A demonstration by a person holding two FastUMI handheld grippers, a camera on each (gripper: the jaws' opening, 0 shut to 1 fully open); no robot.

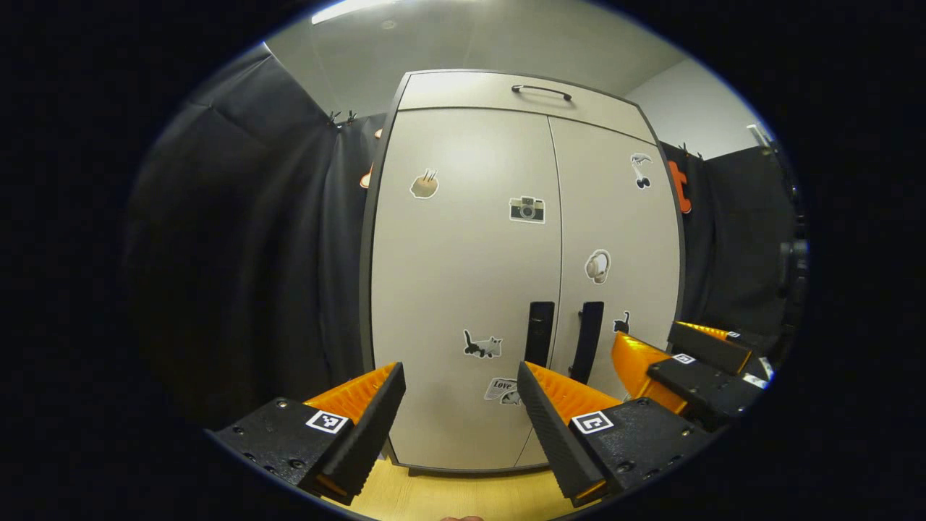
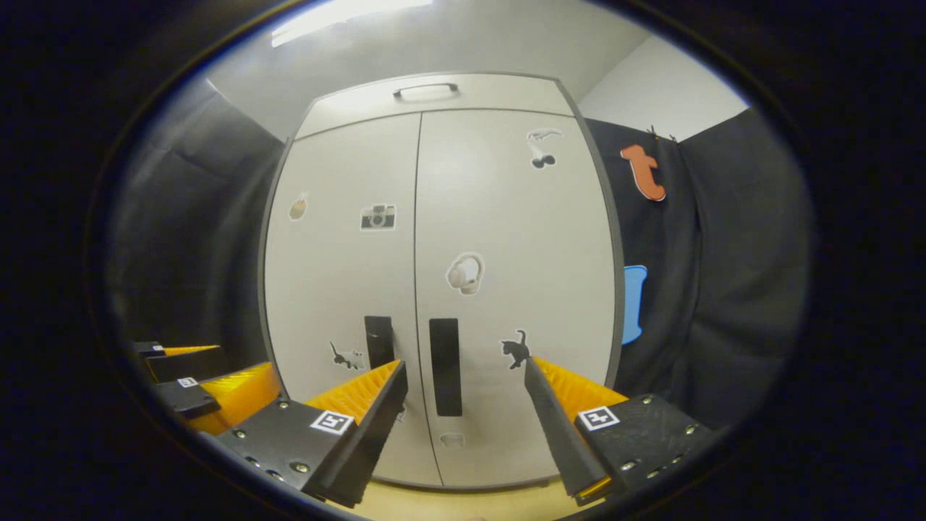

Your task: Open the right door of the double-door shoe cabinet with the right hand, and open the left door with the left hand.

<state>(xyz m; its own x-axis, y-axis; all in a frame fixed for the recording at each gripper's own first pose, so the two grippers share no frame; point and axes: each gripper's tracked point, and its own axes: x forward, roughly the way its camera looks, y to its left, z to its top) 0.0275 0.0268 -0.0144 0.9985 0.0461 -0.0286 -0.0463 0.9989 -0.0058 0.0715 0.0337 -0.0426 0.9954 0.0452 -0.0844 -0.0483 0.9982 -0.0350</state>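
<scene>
Pale grey and shut, the shoe cabinet (image 2: 441, 289) is standing on a light wooden floor (image 1: 448, 496) between black cloth walls (image 1: 239, 246), its black handles (image 2: 444, 365) meeting at centre, while the left gripper (image 1: 461, 376) and right gripper (image 2: 464, 373) are hovering near, jaws wide.

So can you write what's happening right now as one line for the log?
stage: approach | cabinet: both doors closed | left gripper: open, empty, facing left handle | right gripper: open, empty, facing right handle
</scene>
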